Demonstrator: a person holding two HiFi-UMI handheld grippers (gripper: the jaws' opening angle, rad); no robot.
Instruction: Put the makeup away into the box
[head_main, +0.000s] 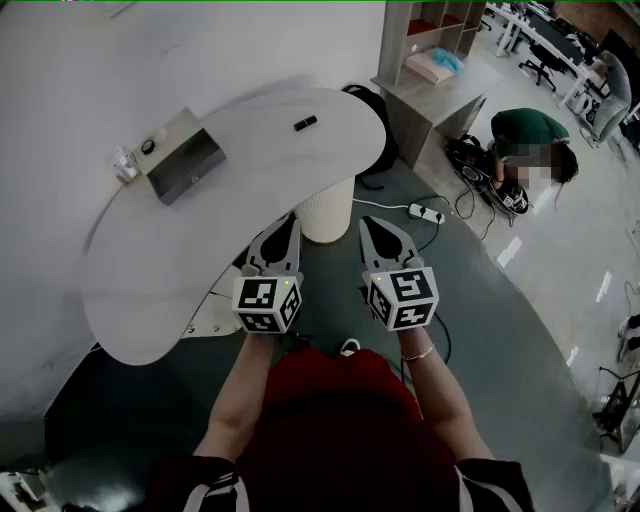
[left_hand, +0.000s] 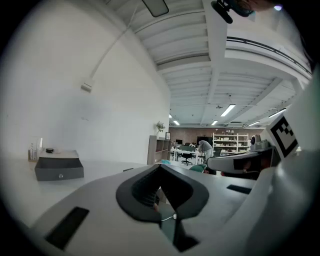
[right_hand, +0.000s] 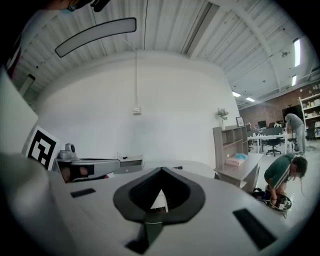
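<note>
A grey box (head_main: 180, 155) with a drawer front stands at the far left of the white curved table (head_main: 250, 200). A small black makeup stick (head_main: 305, 123) lies alone toward the table's far right. A round black item (head_main: 148, 146) rests on the box top, and a small clear container (head_main: 125, 163) stands beside it. My left gripper (head_main: 283, 222) and right gripper (head_main: 378, 225) hover side by side at the table's near edge, both shut and empty. The box (left_hand: 59, 167) and the stick (left_hand: 128, 169) show in the left gripper view, well ahead of the left gripper (left_hand: 160, 166). The right gripper (right_hand: 161, 170) is also far from the box (right_hand: 129, 161).
A white pedestal (head_main: 325, 215) carries the table just ahead of my grippers. A power strip (head_main: 425, 212) and cables lie on the floor to the right. A crouching person (head_main: 530, 150) works beside a wooden shelf unit (head_main: 440, 70) at the back right.
</note>
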